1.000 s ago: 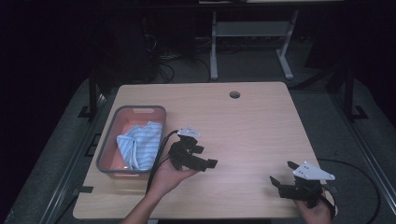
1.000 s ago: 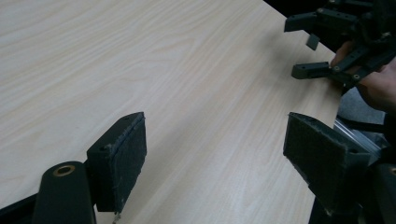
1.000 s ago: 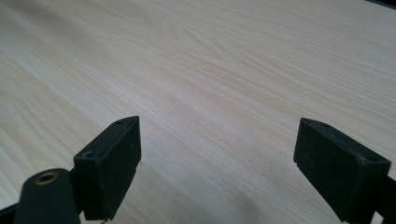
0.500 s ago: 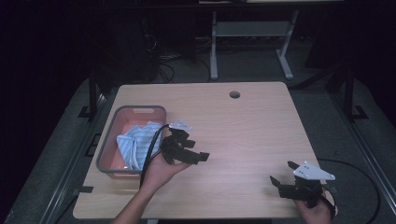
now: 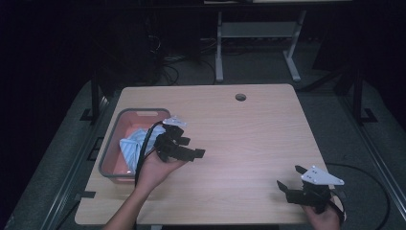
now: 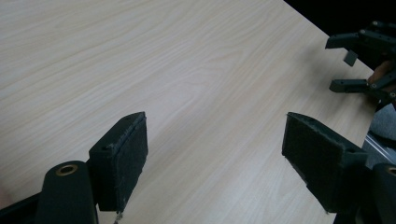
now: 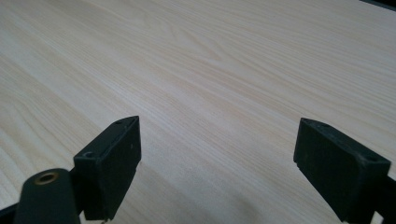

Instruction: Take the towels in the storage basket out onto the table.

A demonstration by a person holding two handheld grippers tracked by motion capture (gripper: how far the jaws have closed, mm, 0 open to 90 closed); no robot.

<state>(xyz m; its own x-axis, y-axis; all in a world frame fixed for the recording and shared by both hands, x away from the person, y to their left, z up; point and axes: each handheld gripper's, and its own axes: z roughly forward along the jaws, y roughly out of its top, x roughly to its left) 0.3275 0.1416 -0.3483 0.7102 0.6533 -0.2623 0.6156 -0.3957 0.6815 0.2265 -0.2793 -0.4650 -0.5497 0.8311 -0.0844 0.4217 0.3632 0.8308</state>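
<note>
Landmark: the shallow grey-rimmed plastic bin with a pink floor (image 5: pixel 111 152), near the left edge of the pale wood-grain table (image 5: pixel 249 139).
Cloth: a crumpled blue-and-white striped cloth (image 5: pixel 135 147) lies inside the bin, bunched toward the bin's right wall; how it is folded is hard to read from the high view.
Left gripper: the black two-jaw left gripper (image 5: pixel 189 149) hovers just right of the bin, its hand level with the bin's right rim. Its jaws stand wide apart with nothing between them, and its own view (image 6: pixel 215 161) looks along bare table away from the bin.
Right gripper: the black right gripper with the grey plate (image 5: pixel 287 178) sits well apart from the bin, near the table's front right corner. Its jaws are also spread and empty (image 7: pixel 217 168).
Step in hand: probably fetching the cloth from the bin with the left gripper.
Doing it well: turn the left gripper back toward the bin so its jaws face the cloth. Come down over the right rim instead of across it, so the trailing cable does not catch the wall.
Grasp: pinch a raised fold near the top of the bunch, close fully, then lift straight up until the cloth clears the rim.
Risk: a shallow bite on one layer may slip, and the light bin could drag along if the cloth snags.
Right gripper's part: keep it open and ready near the table's middle to take a second corner.
</note>
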